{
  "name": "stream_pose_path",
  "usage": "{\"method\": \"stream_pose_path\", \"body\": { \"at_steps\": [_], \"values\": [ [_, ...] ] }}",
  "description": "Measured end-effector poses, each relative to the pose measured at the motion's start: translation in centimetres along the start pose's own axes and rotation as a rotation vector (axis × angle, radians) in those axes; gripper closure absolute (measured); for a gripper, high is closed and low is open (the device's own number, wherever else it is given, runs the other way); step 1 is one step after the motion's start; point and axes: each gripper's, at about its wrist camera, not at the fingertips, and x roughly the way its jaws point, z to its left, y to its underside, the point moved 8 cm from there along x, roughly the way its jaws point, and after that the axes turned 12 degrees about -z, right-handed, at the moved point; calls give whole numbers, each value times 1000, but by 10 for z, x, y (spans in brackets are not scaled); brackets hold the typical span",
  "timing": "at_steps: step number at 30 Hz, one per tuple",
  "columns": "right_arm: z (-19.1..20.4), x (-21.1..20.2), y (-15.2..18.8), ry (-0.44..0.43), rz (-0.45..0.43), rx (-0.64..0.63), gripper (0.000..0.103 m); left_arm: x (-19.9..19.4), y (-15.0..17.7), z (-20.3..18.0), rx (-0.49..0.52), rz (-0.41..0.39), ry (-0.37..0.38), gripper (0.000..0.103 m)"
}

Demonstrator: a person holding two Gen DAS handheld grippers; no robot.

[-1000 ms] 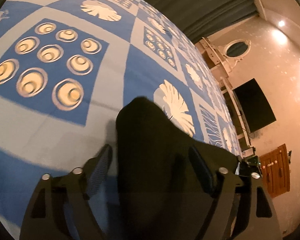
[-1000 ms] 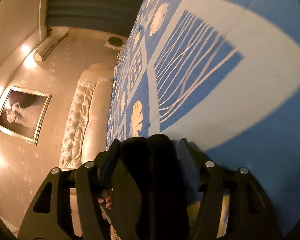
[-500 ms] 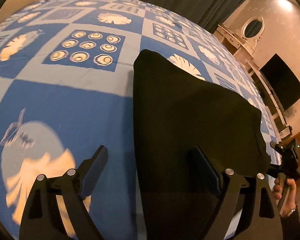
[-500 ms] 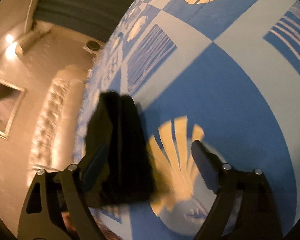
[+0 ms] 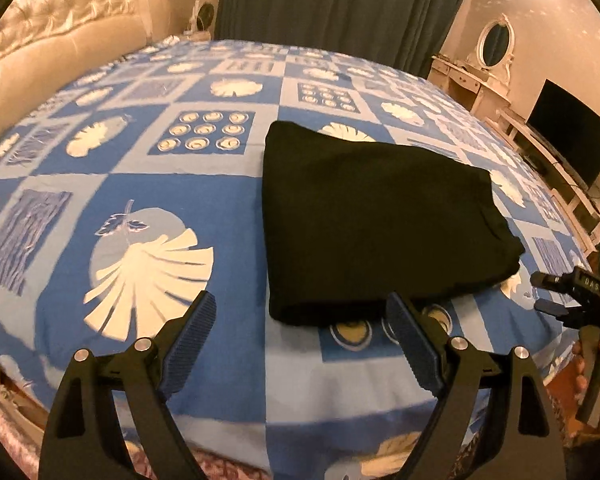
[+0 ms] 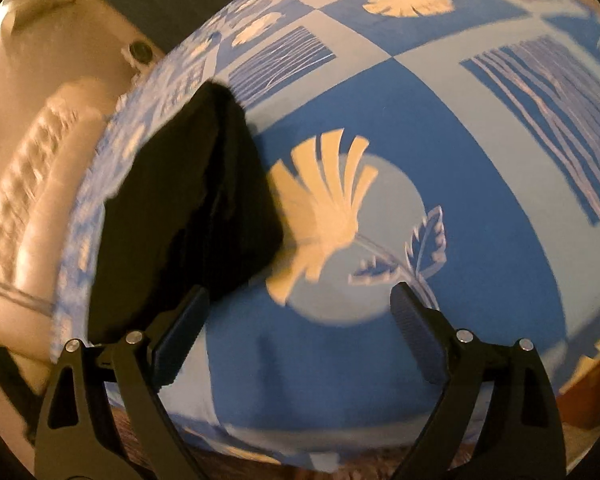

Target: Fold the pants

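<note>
The left gripper point(image 5: 300, 332) hangs with its jaws spread wide and nothing between them; the black pants point(image 5: 376, 220) lie just ahead of its fingertips and a little to its right, as a compact folded rectangle on the blue patterned bedspread point(image 5: 132, 208). Farther right, the right gripper point(image 6: 300, 328) is likewise spread and empty, and from its own view the pants point(image 6: 180, 200) sit ahead and to its left, their stacked layers showing along the near edge. By the look of it the folding is essentially done: the bundle lies flat and released. At most, squaring the slightly uneven right-hand edge remains.
</note>
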Motion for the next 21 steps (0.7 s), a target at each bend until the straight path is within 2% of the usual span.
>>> {"method": "stream_pose_path", "body": {
  "at_steps": [4, 10, 16, 21],
  "values": [
    [27, -24, 22, 39, -28, -136, 11, -16, 6, -4, -1, -14, -21, 17],
    [68, -49, 39, 67, -153, -361, 11, -31, 15, -6, -24, -38, -45, 17],
    [79, -45, 29, 69, -204, -423, 11, -26, 20, -9, -27, -42, -60, 17],
    [78, -37, 32, 66, -185, -408, 11, -23, 25, -16, 7, -23, -60, 17]
  ]
}}
